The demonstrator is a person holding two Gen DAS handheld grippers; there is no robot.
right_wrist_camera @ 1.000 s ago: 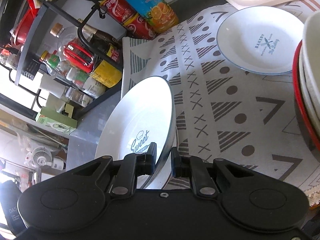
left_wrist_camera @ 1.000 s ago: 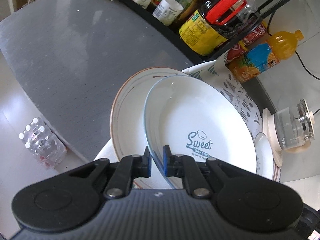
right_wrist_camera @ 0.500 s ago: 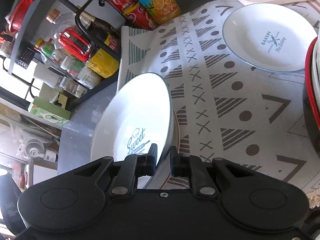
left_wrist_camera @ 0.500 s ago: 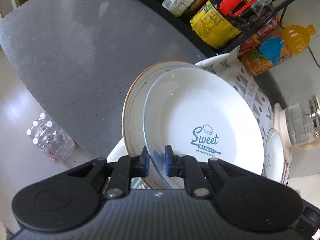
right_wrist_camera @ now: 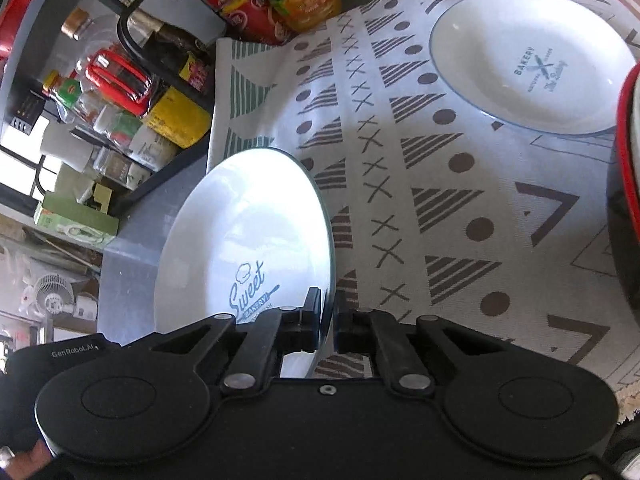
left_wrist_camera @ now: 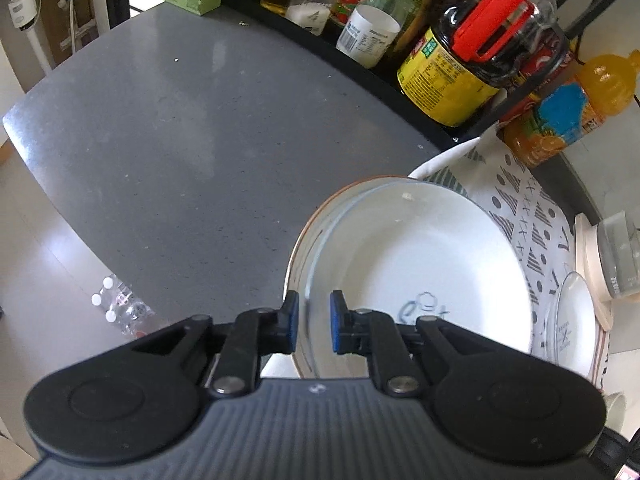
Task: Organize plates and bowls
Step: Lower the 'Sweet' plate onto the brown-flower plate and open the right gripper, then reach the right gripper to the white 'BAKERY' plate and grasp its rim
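Grey surface (left_wrist_camera: 168,128), patterned mat (right_wrist_camera: 420,168). Right gripper (right_wrist_camera: 327,316) fingers clenched on Sweet plate (right_wrist_camera: 244,224) rim, tilted over brown-rimmed plate (left_wrist_camera: 298,248). Left gripper (left_wrist_camera: 311,322) fingers eased apart, straddling rims, no squeeze. Bakery plate (right_wrist_camera: 532,60) unstacked; sorting midway.

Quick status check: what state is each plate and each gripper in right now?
Sweet Bakery plate: tilted, rim clamped by right gripper.
Brown-rimmed plate: directly behind it, rim between the pads.
Left gripper: jaws just opened, pads clear of the rim.
Bakery plate: flat on patterned mat.
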